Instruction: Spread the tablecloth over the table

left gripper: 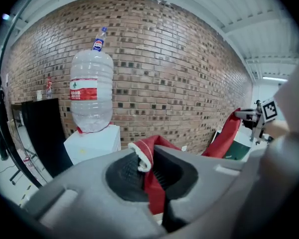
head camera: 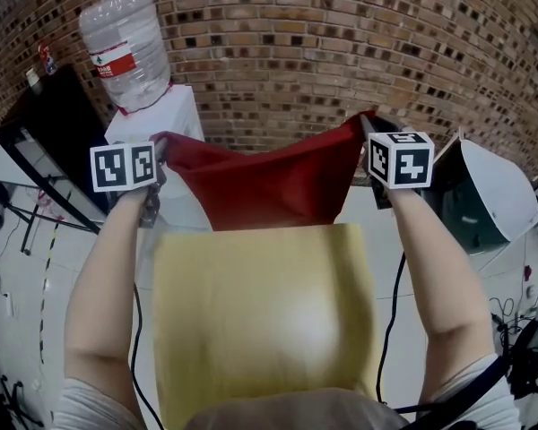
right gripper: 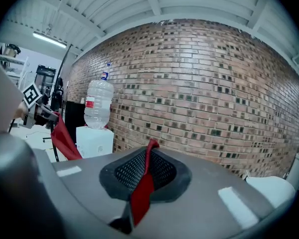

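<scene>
Hanging between two hand-held tools was item one, a red tablecloth (head camera: 267, 184), stretched across in the air beyond the far edge of the surface (head camera: 260, 321) and sagging in the middle. Whether its lower edge touched that surface could not be told.

Item two: left tool (left gripper: 148, 167), jaws closed on one upper corner of the tablecloth, a white-hemmed fold bunched up above the pads.

Item three: right tool (right gripper: 139, 180), jaws closed on the opposite upper corner, a narrow red strip pinched edge-on between them.

Item four: the surface, pale yellow, bare, directly below the person's forearms.

Background stock: a large clear water bottle (head camera: 125, 47) inverted on a white dispenser (head camera: 161, 119); a black cabinet (head camera: 58, 115) to its left; a brick wall (head camera: 341, 43) behind all.
</scene>
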The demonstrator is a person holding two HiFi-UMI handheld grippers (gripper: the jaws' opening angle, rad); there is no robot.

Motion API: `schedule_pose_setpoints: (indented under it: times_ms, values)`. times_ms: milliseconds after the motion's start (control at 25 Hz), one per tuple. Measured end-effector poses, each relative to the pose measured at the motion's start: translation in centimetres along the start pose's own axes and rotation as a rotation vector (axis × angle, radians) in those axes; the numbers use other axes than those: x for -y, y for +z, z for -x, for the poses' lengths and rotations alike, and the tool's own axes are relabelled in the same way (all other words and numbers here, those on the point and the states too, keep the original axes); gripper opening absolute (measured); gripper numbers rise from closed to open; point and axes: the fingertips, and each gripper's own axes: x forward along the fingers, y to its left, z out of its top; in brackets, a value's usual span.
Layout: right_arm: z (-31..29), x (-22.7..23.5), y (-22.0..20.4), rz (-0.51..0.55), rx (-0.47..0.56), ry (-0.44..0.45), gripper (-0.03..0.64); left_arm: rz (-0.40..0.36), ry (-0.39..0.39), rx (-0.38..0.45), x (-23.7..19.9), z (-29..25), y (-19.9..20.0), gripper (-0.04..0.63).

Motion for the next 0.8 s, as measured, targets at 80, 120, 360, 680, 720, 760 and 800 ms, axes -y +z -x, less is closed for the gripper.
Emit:
schedule_pose_setpoints:
  times_ms: [80, 120, 360, 680, 720, 760, 800]
  values:
    - [0.1, 0.4, -0.3, -0.001, -0.010, -0.007, 0.008, -0.004, 0.017, 0.008, -0.5, 0.3, 0.3, 0.009]
    - [0.1, 0.6, -0.8, -0.006, -0.020, -0.011, 0.008, -0.001, 0.021, 0.007, -0.7, 0.4, 0.3, 0.009]
    - [1.2, 1.7, -4.2, -0.052, -0.068, -0.035, 0.008, 0.026, 0.031, -0.013, -1.7, 1.6, -2.0, 0.009]
    - [6.2, 0.4, -3.1, -0.057, -0.053, -0.048, 0.008, 0.030, 0.028, 0.024, -1.7, 6.7, -2.1, 0.009]
    - [7.3, 0.3, -2.7, -0.055, -0.049, -0.052, 0.008, 0.027, 0.024, 0.031, -1.5, 7.7, -1.9, 0.009]
    - [8.5, 0.1, -2.3, -0.055, -0.046, -0.057, 0.008, 0.026, 0.020, 0.039, -1.2, 8.8, -1.8, 0.009]
    - [9.8, -0.2, -2.0, -0.057, -0.041, -0.060, 0.008, 0.023, 0.015, 0.047, -0.9, 10.0, -1.8, 0.009]
